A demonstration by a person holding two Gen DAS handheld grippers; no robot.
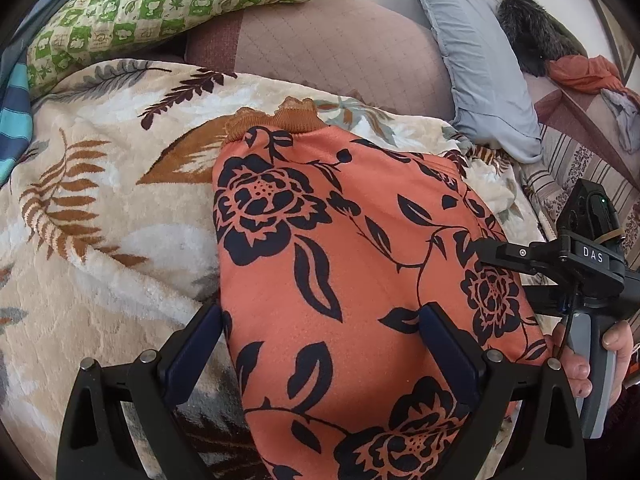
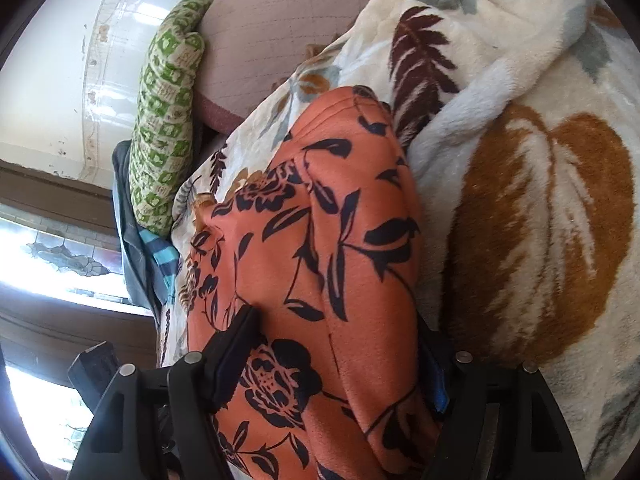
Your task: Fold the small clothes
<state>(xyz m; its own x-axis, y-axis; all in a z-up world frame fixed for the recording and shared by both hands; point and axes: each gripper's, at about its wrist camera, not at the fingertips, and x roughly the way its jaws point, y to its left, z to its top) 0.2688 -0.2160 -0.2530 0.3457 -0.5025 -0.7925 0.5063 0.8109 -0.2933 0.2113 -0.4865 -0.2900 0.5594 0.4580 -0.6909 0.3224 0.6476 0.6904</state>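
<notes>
An orange garment with dark navy flowers (image 1: 340,264) lies on a cream leaf-patterned blanket (image 1: 112,208), its brown ribbed cuff (image 1: 276,118) at the far end. My left gripper (image 1: 320,320) is open, its fingers spread over the garment's near part. My right gripper (image 1: 496,256) shows at the right of the left wrist view, held by a hand, its tip on the garment's right edge. In the right wrist view the garment (image 2: 320,248) fills the space between the right gripper's (image 2: 340,340) spread fingers, with cloth draped over the right one.
A green checked pillow (image 1: 172,12), a brown quilted cushion (image 1: 340,48) and a grey-blue pillow (image 1: 480,64) lie beyond the blanket. A dark furry item (image 1: 532,36) and orange cloth (image 1: 580,76) sit far right. A window (image 2: 52,256) is left in the right wrist view.
</notes>
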